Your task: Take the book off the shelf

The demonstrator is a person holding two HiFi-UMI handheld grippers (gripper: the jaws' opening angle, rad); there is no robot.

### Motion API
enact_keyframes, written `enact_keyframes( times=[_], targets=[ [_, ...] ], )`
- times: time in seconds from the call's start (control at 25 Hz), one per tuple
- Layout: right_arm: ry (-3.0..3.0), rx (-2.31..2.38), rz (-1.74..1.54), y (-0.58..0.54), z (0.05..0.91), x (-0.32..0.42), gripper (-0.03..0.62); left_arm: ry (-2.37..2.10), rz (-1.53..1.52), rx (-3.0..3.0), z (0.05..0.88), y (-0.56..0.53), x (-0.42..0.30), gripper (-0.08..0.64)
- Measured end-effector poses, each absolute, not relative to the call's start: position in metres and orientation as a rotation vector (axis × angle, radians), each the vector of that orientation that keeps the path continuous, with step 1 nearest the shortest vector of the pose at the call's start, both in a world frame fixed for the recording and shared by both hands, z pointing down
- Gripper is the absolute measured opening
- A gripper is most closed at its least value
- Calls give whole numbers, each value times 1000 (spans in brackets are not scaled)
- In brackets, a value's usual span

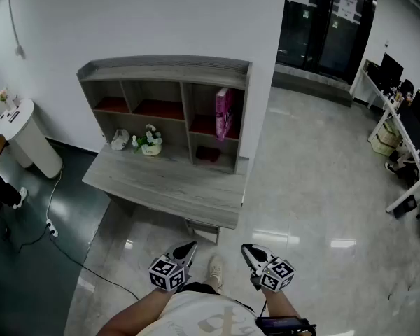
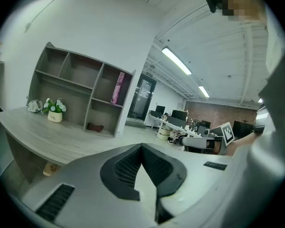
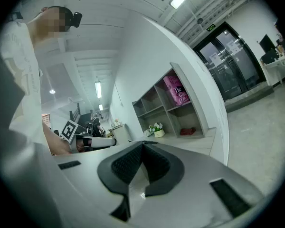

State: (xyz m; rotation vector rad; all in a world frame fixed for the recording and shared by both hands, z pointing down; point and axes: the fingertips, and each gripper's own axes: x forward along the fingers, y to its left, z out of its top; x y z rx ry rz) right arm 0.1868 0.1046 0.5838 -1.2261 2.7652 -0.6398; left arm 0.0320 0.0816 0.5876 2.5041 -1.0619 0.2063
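Left gripper (image 1: 191, 246): light grey moulded shell, with a slotted vent (image 2: 54, 202) and a small black label (image 2: 215, 165). Its fingers (image 2: 125, 168) are faced with black ribbed pads.
Right gripper (image 1: 245, 248): same grey shell, same black textured fingers (image 3: 125, 164).
Each carries a white marker cube printed with black squares: left cube (image 1: 166, 274), right cube (image 1: 277, 274).
Person wears a cream top (image 1: 196, 318) with a faint pale print, a white sleeve (image 3: 19, 51) and a light shoe (image 1: 215, 271). There is a dark band (image 1: 283, 323) at the right wrist.
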Motion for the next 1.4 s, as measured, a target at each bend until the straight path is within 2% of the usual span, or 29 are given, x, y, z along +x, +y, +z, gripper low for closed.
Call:
enact_keyframes(
  times=[0.48,0.92,1.4],
  targets=[
    [2732,-1291,-639,116,587,202,3,-1017,223,2535,577,86,50,2],
    [2777,-1217,-638,90,586,171,4,-1170,173,2482,567,76,-1,2],
    [2844,-1188,-620,53,590,155,5,-1199,113,2468,574,38,-14,2]
  ],
)
